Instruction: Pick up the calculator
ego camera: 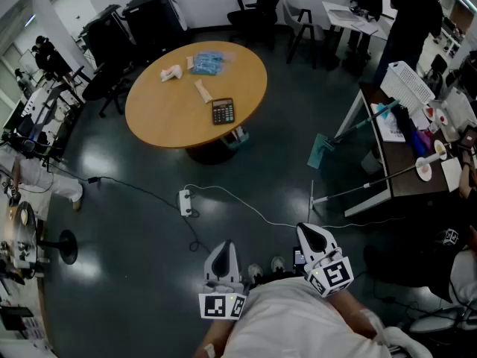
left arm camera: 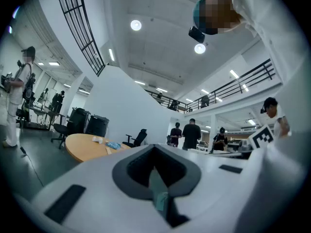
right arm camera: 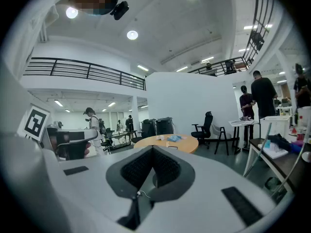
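Observation:
The dark calculator [ego camera: 222,111] lies flat near the front edge of the round wooden table [ego camera: 171,110], far ahead of me across the floor. My left gripper [ego camera: 221,247] and right gripper [ego camera: 306,231] are held close to my body, side by side, well short of the table. Both are shut with nothing between their jaws. In the left gripper view the left gripper [left arm camera: 155,150] points level toward the table [left arm camera: 83,147]. The right gripper [right arm camera: 153,150] also faces the table [right arm camera: 167,142]; the calculator is too small to make out there.
On the table also lie a blue packet [ego camera: 206,63], a white object [ego camera: 171,72] and a tan strip [ego camera: 203,90]. A power strip [ego camera: 185,201] with cables lies on the dark floor between me and the table. A desk [ego camera: 399,155] stands right, office chairs and people around.

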The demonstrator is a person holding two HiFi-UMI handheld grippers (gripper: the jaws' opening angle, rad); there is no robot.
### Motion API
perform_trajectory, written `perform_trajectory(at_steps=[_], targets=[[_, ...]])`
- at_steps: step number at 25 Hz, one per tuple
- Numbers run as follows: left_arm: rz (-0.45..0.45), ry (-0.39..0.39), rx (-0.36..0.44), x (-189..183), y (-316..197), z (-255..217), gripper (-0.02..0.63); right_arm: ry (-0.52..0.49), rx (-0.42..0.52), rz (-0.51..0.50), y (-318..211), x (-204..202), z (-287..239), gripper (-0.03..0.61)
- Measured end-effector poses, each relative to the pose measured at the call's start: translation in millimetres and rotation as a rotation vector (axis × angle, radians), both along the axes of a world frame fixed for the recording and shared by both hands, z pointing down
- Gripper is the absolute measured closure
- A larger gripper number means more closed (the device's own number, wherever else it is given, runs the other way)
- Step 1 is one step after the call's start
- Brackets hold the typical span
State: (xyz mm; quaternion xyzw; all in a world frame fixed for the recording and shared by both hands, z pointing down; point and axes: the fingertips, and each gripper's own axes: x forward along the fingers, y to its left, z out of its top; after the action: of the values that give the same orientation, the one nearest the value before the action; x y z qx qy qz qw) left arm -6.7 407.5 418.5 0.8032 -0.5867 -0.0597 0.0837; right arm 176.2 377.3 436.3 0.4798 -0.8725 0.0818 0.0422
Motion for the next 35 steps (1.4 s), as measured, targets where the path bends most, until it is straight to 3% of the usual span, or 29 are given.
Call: perform_trajectory(at_steps=[18,26,35], targets=[[-0.012,0.002,-0.026,6.0,-8.3,8.0,0.612,-0.029,-0.019,-0.017,-11.6,2.7,6.2,0.566],[-0.026,0.002,-0.046,5.7,-33.4,18.2,0.612,-0.038,-0.029,-0.073,-35.3,6.4,12.2,0.566],[-0.040,0.014,-0.042,-40.0,-142.7,32.2,0.612,-0.044,-0.035,-0.099,-133.7,-19.8,31.1,0.566]])
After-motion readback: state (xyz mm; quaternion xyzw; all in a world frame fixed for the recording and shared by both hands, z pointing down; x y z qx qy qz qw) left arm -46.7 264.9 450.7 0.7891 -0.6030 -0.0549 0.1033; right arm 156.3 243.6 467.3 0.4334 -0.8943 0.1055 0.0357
